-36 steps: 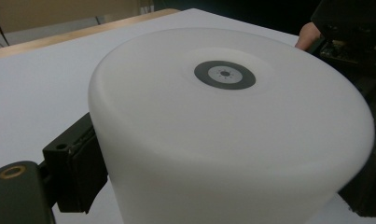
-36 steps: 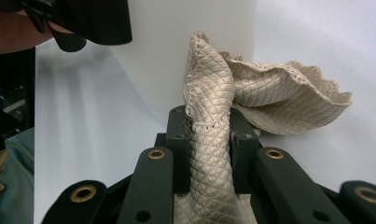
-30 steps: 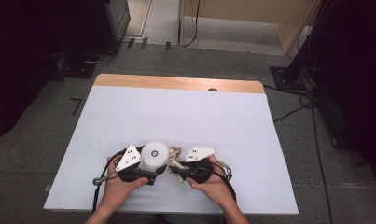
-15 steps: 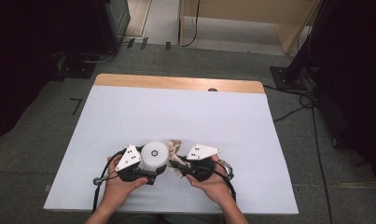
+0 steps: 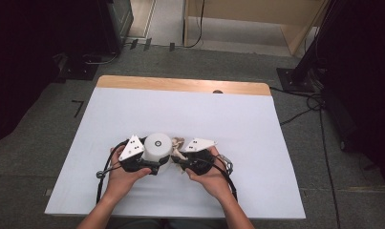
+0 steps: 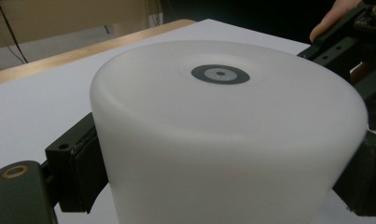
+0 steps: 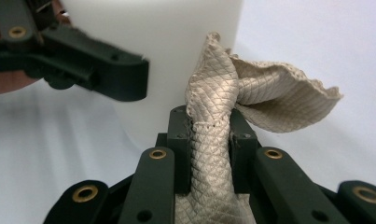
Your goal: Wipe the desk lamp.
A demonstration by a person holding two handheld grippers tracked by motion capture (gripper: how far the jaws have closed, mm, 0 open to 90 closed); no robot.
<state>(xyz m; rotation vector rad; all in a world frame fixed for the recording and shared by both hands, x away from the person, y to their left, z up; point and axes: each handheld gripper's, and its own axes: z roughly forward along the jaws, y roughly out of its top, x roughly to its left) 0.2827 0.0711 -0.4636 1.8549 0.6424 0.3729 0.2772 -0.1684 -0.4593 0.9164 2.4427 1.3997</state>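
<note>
Near edge of the white-covered worktop (image 5: 257, 124), about mid-width: a squat white plastic cylinder (image 5: 157, 148), upright, with a small grey ringed disc (image 6: 220, 74) at the centre of its flat top. It stands on the white sheet between the person's two hands.

Left gripper (image 5: 149, 164): jaws straddle the cylinder, one black pad against each side of its wall as seen in the left gripper view; clamped on it. The jaws have just been closing a little further, with the cylinder between them. Left hand (image 5: 121, 174) wraps the gripper body from behind; the grey three-cornered plate (image 5: 131, 147) on top sits just left of the cylinder in the high view.

Right gripper (image 7: 209, 126): jaws drawn close together and pinching a beige quilted cloth (image 7: 251, 93) with a diamond-stitch pattern. The cloth is bunched into a narrow column between the pads, then fans out above and to the right of them in a loose fold with a stitched hem. In the right gripper view the cloth's top edge lies against or just in front of the cylinder's wall; contact cannot be told for certain. Right hand (image 5: 207, 176) holds this gripper just right of the cylinder.

Bare wood strip (image 5: 180, 85) runs along the worktop's far edge.
</note>
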